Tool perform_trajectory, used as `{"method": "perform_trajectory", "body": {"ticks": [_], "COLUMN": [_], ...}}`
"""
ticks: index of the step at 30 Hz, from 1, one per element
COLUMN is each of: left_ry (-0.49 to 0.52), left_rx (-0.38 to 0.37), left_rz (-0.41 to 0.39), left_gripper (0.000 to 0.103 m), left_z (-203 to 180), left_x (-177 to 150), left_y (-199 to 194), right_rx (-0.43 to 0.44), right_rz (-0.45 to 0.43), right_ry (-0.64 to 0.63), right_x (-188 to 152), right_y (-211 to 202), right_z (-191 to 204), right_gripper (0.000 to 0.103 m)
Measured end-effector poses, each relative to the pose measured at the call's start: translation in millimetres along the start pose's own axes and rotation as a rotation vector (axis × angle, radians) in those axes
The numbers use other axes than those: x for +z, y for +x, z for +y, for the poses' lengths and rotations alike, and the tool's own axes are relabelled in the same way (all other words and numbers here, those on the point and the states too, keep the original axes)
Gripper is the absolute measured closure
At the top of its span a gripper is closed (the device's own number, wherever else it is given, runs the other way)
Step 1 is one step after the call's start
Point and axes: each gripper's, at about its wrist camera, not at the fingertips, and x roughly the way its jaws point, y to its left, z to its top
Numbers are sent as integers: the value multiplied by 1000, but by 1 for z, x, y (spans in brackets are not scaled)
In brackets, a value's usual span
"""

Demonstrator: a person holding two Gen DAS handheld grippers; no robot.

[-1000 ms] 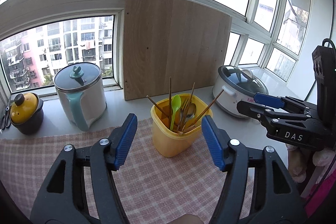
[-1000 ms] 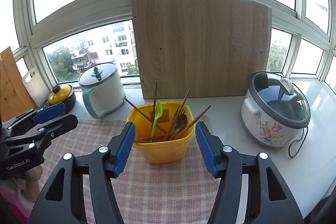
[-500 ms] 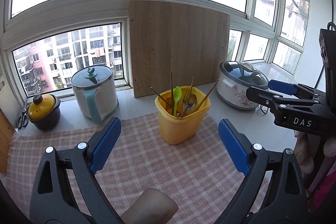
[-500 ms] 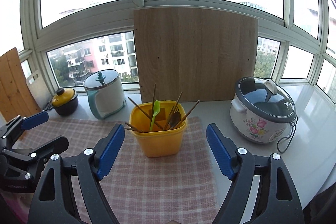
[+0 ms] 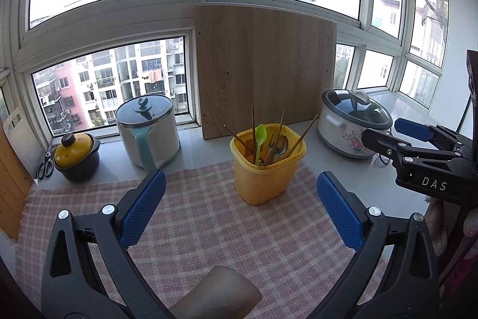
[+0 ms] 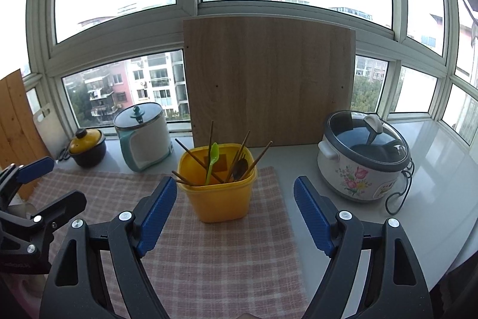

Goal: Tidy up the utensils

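Now that both claws have spread and backed off the yellow bin [image 5: 267, 169], nothing is gripped: left claw [image 5: 239, 208] jaws opening, empty; right claw [image 6: 233, 217] apart, empty. Sorting looks done (my read). Bin stands on the checked cloth [image 5: 209, 229], holding chopsticks [image 5: 252, 121], green spoon [image 5: 260, 136] and metal spoon [image 6: 240, 166].
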Motion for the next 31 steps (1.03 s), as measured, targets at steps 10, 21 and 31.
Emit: {"method": "perform_trajectory", "body": {"ticks": [10,21,31], "left_ry": [-5,7,8], "left_rx": [13,60,109], "left_rz": [9,23,4], "left_gripper": [0,0,0], "left_z": [-2,-5,-2], "left_x": [-2,-7,-15], "left_y": [-3,-6,-13], "right_rx": [-1,-9,11], "right_rz": [9,21,51], "right_ry": [-2,19,6], "right_x": [-4,-10,-17], "right_y": [-1,-2,3], "right_z": [-1,-9,-4], "right_gripper": [22,22,22]}}
